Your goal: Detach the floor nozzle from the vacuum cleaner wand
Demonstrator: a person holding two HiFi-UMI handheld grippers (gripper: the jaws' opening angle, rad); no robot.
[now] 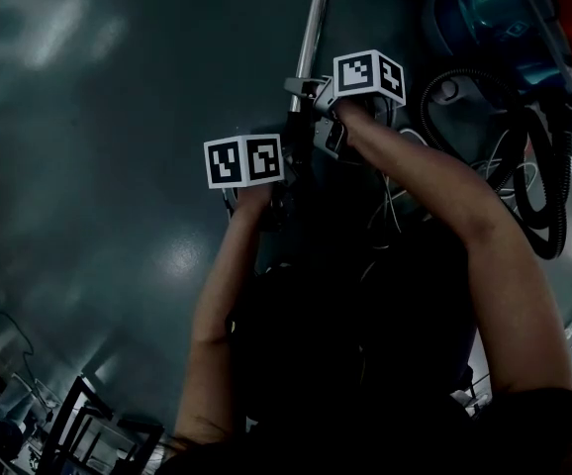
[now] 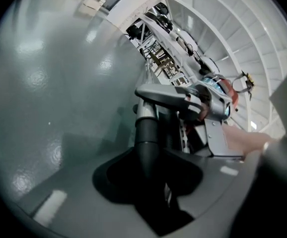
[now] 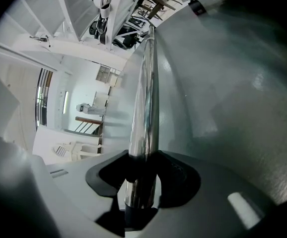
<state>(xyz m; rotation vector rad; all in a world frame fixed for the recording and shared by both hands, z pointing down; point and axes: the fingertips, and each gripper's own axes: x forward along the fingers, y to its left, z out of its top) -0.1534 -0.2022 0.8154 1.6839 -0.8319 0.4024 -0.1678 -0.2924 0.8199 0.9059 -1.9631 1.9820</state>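
Observation:
The chrome wand (image 1: 312,34) runs down from the top of the head view into my two grippers. My right gripper (image 1: 308,99), under its marker cube, is shut on the chrome wand (image 3: 144,118), which passes straight between its jaws (image 3: 141,195). Lower down, my left gripper (image 1: 271,198) is shut on the black neck (image 2: 146,150) that joins the wand at a silver collar (image 2: 146,112). In the left gripper view the right gripper (image 2: 183,99) clamps the tube just beyond that collar. The nozzle's head is hidden under my arms and in shadow.
The blue and orange vacuum body (image 1: 514,18) with its looped black hose (image 1: 553,186) lies at the upper right. A glossy grey-green floor (image 1: 118,117) fills the left. Racks and white stairs (image 2: 223,29) stand in the distance.

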